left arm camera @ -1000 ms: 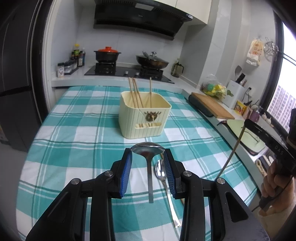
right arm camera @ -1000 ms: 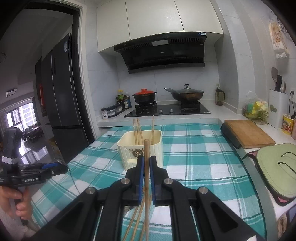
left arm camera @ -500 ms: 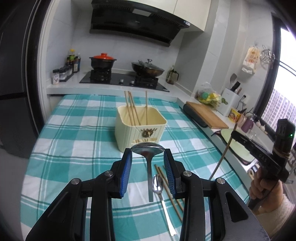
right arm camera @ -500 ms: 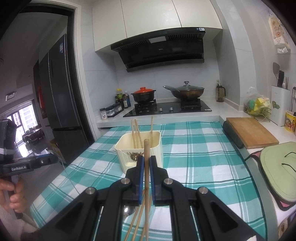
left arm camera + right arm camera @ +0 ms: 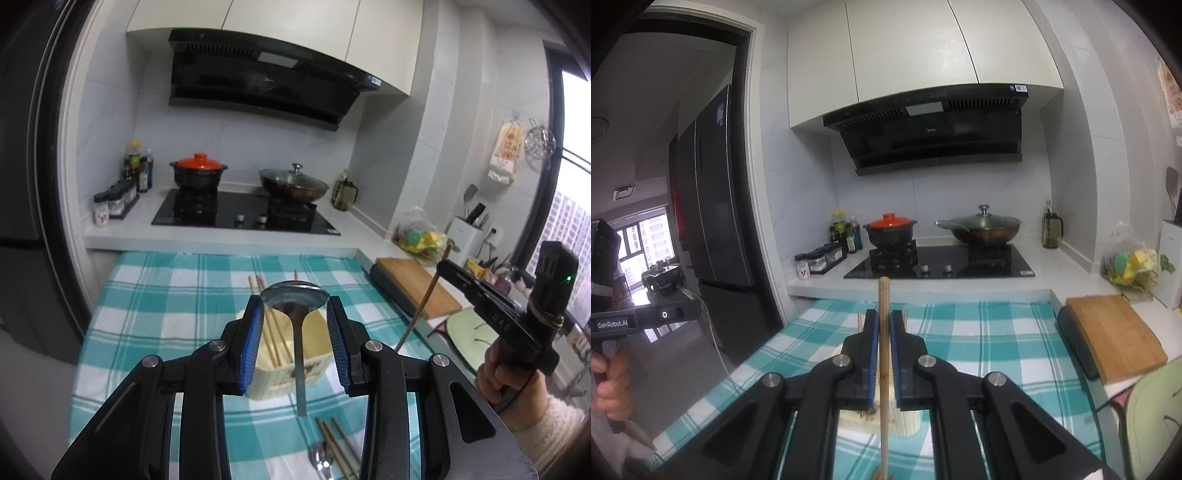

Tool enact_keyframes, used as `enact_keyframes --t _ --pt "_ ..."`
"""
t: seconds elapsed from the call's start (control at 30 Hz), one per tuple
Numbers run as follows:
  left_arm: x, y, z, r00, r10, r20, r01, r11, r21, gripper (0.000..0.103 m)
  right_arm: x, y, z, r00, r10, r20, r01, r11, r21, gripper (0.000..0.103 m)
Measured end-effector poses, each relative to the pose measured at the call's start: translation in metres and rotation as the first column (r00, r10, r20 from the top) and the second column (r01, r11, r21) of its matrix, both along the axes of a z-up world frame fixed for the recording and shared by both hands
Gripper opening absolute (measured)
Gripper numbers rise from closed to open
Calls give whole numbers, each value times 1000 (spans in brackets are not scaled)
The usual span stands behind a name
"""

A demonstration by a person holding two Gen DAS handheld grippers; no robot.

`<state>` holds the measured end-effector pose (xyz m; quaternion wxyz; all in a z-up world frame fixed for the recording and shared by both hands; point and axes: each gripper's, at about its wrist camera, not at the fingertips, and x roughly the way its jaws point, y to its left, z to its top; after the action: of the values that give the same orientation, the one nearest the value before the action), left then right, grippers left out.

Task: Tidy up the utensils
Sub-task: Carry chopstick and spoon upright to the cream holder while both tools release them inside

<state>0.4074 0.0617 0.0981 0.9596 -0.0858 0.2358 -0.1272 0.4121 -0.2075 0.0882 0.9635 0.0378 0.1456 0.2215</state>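
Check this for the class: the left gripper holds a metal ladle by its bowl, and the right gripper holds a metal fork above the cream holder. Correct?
Not quite. The right gripper holds a wooden chopstick, not a fork, as the right wrist view shows. The left gripper does hold the metal ladle by its bowl, above the cream holder.

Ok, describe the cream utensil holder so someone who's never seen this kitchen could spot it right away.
Find the table with the teal and white checked cloth in front of the black stove. The cream utensil holder stands mid-table, below the left gripper and its spoon. It is the only box there, with chopsticks standing inside.
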Motion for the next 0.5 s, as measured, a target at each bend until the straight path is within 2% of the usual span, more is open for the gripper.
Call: enact_keyframes --t 0.13,0.27,0.37,0.5 --pt "43 -5 5 999 28 24 -28 1000 -1 35 43 14 19 998 -2 63 0 999 35 6" --pt "85 -10 -13 999 52 -6 -52 999 8 35 88 24 11 997 -3 72 -3 997 73 6" --pt "112 -13 -39 995 62 -76 -61 998 18 35 119 35 -10 1000 1 14 -1 999 41 6" --pt "141 -17 -80 979 77 -189 -66 996 63 35 159 48 -52 990 12 -142 -15 1000 -23 6"
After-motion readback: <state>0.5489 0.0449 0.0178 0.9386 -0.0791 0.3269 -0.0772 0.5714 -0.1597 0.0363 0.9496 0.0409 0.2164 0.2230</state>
